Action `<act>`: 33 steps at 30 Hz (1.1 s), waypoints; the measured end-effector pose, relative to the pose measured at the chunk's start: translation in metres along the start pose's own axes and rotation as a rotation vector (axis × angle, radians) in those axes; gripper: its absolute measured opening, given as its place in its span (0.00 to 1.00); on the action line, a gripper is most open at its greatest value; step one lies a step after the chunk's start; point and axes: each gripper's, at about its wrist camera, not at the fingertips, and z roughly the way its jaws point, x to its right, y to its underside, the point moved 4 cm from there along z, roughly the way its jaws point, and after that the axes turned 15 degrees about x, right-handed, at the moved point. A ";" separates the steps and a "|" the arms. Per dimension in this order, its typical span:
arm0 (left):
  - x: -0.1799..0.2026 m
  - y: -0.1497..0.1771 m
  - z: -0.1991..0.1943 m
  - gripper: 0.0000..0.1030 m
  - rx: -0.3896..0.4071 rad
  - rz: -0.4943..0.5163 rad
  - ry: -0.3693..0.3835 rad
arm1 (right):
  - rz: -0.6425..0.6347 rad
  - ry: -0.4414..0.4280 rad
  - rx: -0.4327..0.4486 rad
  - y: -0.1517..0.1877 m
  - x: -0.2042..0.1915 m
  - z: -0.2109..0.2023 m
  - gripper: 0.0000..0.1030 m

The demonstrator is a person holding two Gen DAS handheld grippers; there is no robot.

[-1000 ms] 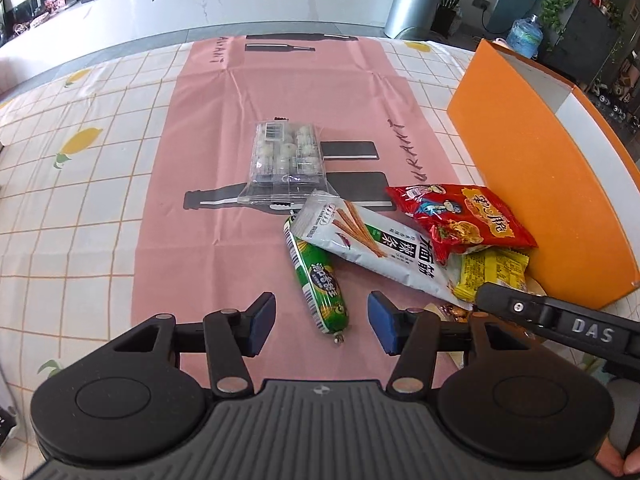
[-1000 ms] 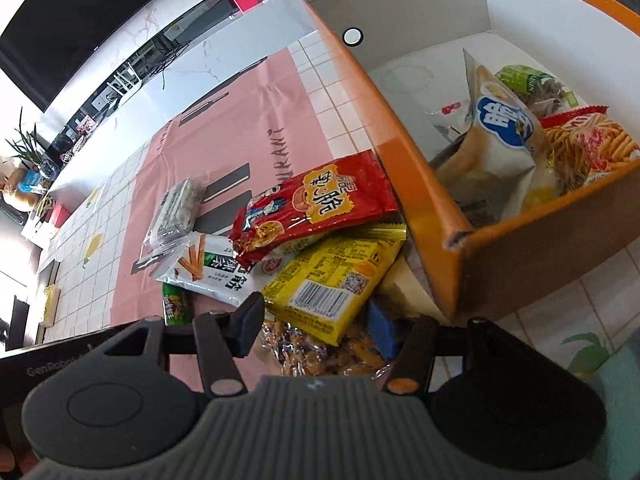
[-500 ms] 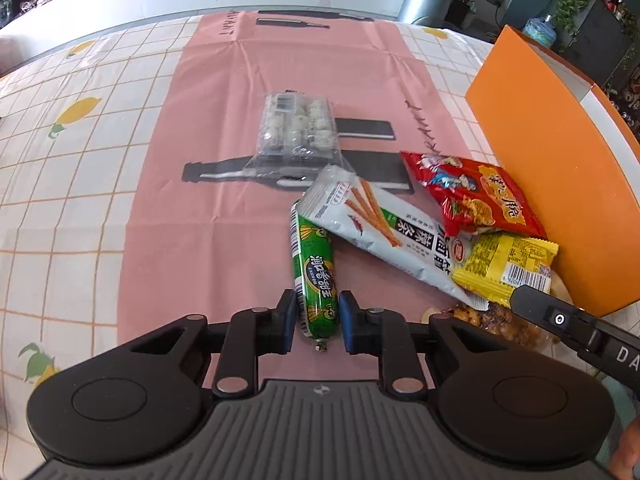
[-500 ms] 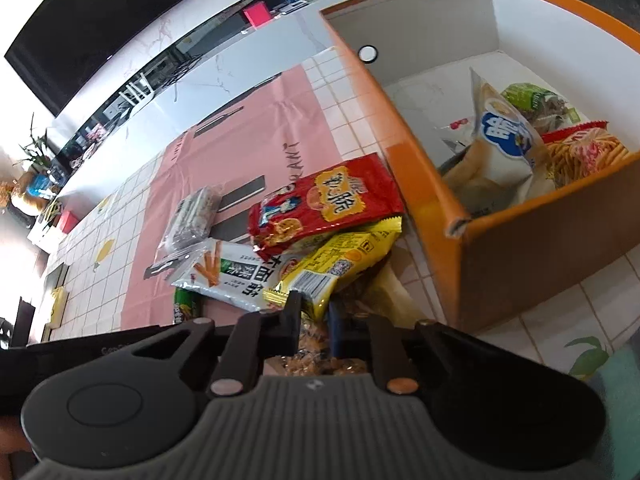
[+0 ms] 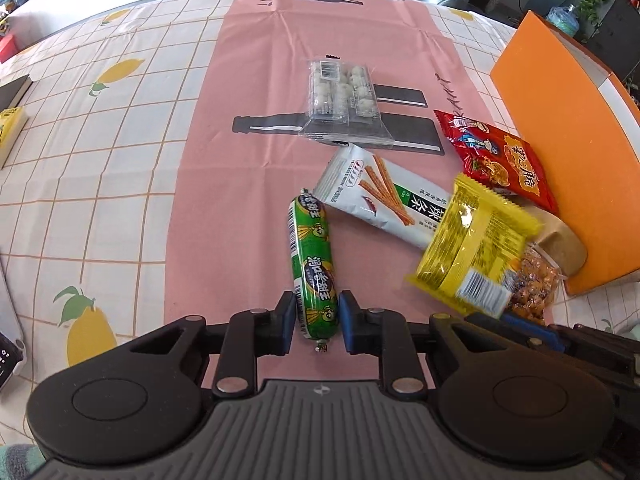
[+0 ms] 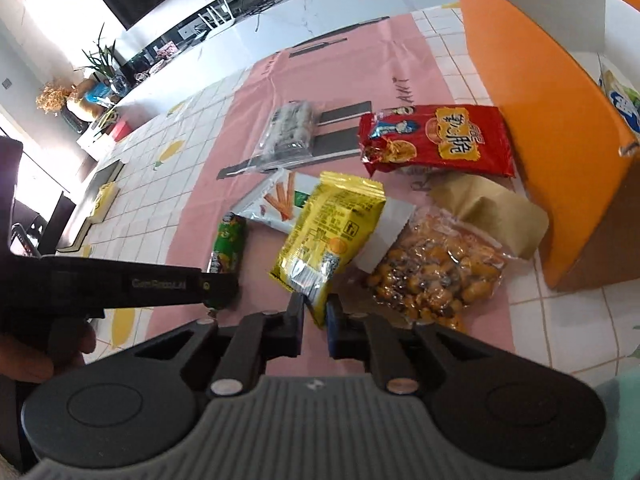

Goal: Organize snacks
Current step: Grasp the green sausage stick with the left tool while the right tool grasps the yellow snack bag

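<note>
My left gripper [image 5: 318, 320] is shut on the near end of a green sausage stick [image 5: 312, 256] that lies on the pink cloth. My right gripper [image 6: 316, 314] pinches a corner of a yellow snack packet [image 6: 332, 232], which stands tilted up off the pile; its jaws are opening slightly with the packet still between the pads. The same yellow packet [image 5: 472, 240] shows in the left wrist view, raised over the white stick-snack packet [image 5: 380, 196]. An orange box [image 6: 552, 120] stands to the right, with a blue-and-white bag showing over its rim.
A red packet [image 6: 436, 140], a clear bag of nuts [image 6: 436, 272] and a brown paper bag [image 6: 488, 208] lie beside the box. A clear pack of white balls [image 5: 344, 96] sits farther back. Books [image 5: 8, 128] lie at the table's left edge.
Both grippers went from open to closed: the left onto the green sausage, the right onto the yellow packet. The yellow packet has since been lifted and swung left, uncovering the nuts.
</note>
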 end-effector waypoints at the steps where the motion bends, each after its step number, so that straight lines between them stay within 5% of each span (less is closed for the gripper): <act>1: 0.000 0.000 0.000 0.26 0.003 0.002 0.001 | 0.009 0.009 0.005 -0.002 0.002 0.001 0.20; 9: -0.001 -0.006 -0.001 0.57 0.054 0.003 -0.008 | -0.010 0.095 0.094 -0.027 0.009 0.000 0.56; 24: -0.021 -0.011 0.006 0.57 0.087 -0.064 -0.032 | 0.028 0.124 -0.014 -0.030 -0.004 0.046 0.64; 33: -0.023 -0.010 0.009 0.45 0.086 -0.020 -0.058 | -0.160 0.187 0.005 -0.024 -0.023 0.056 0.68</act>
